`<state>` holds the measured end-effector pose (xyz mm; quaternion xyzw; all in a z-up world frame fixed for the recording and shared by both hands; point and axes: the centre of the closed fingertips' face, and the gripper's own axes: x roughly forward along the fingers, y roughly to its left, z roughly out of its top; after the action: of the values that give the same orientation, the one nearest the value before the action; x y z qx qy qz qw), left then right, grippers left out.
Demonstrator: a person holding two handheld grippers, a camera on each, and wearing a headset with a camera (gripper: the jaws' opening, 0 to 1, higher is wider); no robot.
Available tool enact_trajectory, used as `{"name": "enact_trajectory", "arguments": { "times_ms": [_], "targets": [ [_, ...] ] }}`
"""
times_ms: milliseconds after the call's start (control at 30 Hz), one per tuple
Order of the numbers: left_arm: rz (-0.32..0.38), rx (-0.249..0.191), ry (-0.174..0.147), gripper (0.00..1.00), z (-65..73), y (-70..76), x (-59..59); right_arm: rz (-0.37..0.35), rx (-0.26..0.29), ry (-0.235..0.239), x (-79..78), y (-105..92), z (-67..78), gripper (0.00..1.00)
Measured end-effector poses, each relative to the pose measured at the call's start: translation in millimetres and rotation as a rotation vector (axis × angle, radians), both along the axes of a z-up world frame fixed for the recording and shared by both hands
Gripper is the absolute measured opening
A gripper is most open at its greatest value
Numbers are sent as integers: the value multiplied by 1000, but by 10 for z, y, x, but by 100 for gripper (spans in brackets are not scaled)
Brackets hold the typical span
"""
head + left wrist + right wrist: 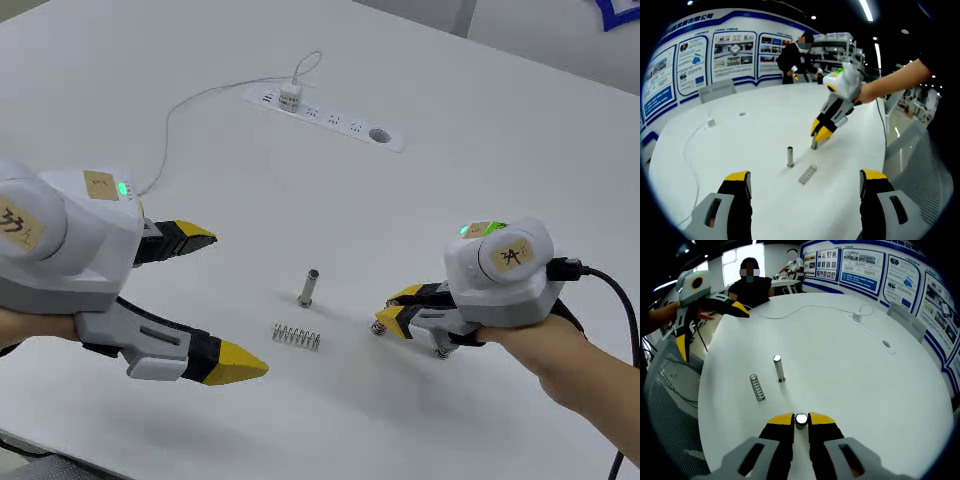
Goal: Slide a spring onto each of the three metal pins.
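Note:
One bare metal pin (308, 287) (790, 156) (778, 368) stands upright at mid-table. A loose spring (297, 337) (807, 174) (757, 387) lies flat just in front of it. My right gripper (393, 312) (822, 132) (801, 421) is low over the table to the pin's right, shut on the top of a second pin (380, 327) (814, 145) (801, 420); coils seem to sit around this pin's foot. A small metal piece (441, 352) peeks out from under the right gripper's body. My left gripper (225, 300) (805, 179) (710, 322) hovers wide open to the left, holding nothing.
A white power strip (325, 115) (872, 332) with a plugged charger (290, 97) and a looping cable lies at the far side of the white table (480, 150). The table's near edge runs just below my left gripper. People stand beyond the table.

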<state>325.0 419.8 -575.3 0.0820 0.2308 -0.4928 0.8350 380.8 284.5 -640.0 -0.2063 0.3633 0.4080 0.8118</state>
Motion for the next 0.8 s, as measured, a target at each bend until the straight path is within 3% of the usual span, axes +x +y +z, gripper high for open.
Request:
{"name": "enact_trajectory", "arguments": {
  "times_ms": [167,533,667,800],
  "targets": [
    [-2,2,-4,92,22,6,0,-12,29,-16,16,12,95,12],
    [-29,5,-21,92,76,-74,-28,-110,139,-94,164,-114,621,15],
    [-44,8,-26,92,88,-103,-53,-116,163,-96,131,-96,700,16],
    [-43,11,-30,91,95,-96,-55,-64,165,-85,7,55,689,16]
  ]
}}
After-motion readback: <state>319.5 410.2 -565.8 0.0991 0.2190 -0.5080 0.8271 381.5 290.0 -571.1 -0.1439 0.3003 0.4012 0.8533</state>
